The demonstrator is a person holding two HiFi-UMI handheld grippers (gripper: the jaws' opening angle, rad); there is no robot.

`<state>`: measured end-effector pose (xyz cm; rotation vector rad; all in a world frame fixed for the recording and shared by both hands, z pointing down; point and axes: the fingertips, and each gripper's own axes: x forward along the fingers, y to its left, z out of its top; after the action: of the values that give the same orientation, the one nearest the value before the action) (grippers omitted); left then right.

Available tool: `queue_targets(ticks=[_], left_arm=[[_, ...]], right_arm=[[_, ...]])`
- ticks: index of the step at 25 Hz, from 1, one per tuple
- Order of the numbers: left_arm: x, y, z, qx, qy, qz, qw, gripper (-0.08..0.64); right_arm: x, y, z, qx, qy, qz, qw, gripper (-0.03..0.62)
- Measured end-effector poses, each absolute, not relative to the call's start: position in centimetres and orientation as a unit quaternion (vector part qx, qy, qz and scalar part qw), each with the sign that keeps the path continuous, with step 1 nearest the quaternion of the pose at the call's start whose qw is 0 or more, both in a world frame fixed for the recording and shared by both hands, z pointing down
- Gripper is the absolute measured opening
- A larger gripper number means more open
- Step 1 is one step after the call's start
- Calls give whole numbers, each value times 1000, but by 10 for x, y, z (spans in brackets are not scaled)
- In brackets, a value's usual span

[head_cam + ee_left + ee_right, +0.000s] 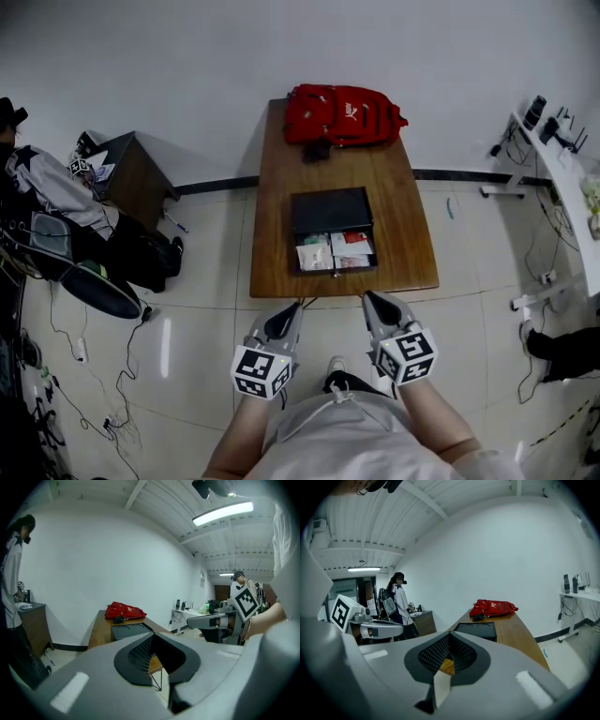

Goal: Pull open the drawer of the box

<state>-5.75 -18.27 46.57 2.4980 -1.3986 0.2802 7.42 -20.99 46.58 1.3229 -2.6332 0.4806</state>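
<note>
The box (330, 208) sits mid-table (277, 187), its drawer (336, 253) out toward the near edge with packets showing. The left gripper (292, 308) and right gripper (370, 299) hang just off that edge, jaws together and empty. The drawer probably slides lightly. Its stiff front lip looks like the place to grip, though the box may skid.

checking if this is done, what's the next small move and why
Likely just stop: the drawer already stands out of the box with its contents showing, and the left gripper and right gripper hang shut, short of the table, touching nothing.
</note>
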Motion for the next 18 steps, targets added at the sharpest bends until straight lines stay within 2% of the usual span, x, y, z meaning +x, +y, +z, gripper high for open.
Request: queue_targets(ticks=[14, 18], left_arm=[[-86, -11, 450, 874, -467, 78, 111, 5], [-84, 40, 456, 876, -461, 75, 124, 5]], right_arm=[[40, -39, 446, 452, -878, 133, 82, 3], [36, 14, 447, 447, -882, 124, 90, 3]])
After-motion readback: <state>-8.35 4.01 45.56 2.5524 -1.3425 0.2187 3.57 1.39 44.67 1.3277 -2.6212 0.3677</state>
